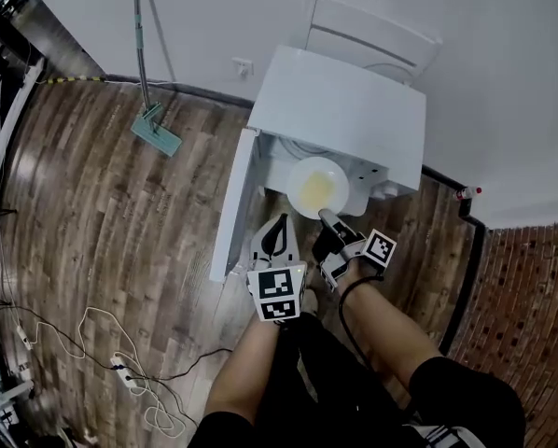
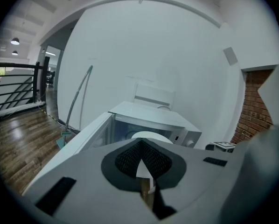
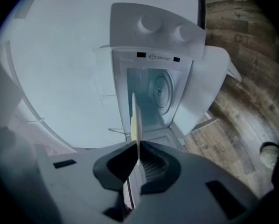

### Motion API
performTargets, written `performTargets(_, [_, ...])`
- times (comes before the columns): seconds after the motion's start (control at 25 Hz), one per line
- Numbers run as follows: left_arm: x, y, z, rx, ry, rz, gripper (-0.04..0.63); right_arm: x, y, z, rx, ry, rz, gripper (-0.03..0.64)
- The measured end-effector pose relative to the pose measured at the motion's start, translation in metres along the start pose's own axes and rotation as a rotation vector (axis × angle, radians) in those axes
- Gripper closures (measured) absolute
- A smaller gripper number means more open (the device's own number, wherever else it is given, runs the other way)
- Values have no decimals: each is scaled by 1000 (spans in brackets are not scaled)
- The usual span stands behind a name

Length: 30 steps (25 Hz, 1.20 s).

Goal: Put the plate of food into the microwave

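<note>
Wooden floor (image 1: pixel 120 231) carries the open microwave (image 1: pixel 340 101), its cavity just beyond the food plate (image 1: pixel 316 187), whose near rim the right tongs (image 1: pixel 324 218) clamp, while the left tongs (image 1: pixel 280 222) sit pressed together, empty, alongside.

In the head view the flat top of the white box-shaped microwave (image 1: pixel 340 101) hides most of its cavity, and the pale yellow food (image 1: pixel 316 190) on the round white plate (image 1: pixel 299 174) is too blurred to identify. In the left gripper view the body of the grey left gripper (image 2: pixel 140 146) covers all but a thin arc of that plate, and the right gripper view shows it only edge-on
</note>
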<state>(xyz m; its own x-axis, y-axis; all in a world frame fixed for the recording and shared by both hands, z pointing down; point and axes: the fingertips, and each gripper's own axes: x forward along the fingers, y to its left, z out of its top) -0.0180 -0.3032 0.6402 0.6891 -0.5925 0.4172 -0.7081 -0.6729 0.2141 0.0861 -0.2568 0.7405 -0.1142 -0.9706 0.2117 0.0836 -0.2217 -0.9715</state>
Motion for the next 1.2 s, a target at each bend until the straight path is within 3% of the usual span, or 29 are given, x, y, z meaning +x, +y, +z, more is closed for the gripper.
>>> performTargets(0.32, [32,18,-34,-1,-7,-11,597,80,-53,62,54,-138,47,591])
performTargets(0.48, [47,26,-47,15,-43,-11,597,119,-66,83,18,-174,46,591])
performTargets(0.72, [71,37,-65,33,-73,-16,597,156,-84,112,-62,-246,-25,589])
performTargets(0.88, [81,41,-74,39,-70,-21,597,167,-82,123,-183,-302,-67,589])
performTargets(1.08, [84,41,-74,39,-59,-27,597,166,-73,139,-426,-382,-240,581])
performTargets(1.2, [82,39,-74,39,-43,-33,597,153,-67,151,-609,-438,-329,498])
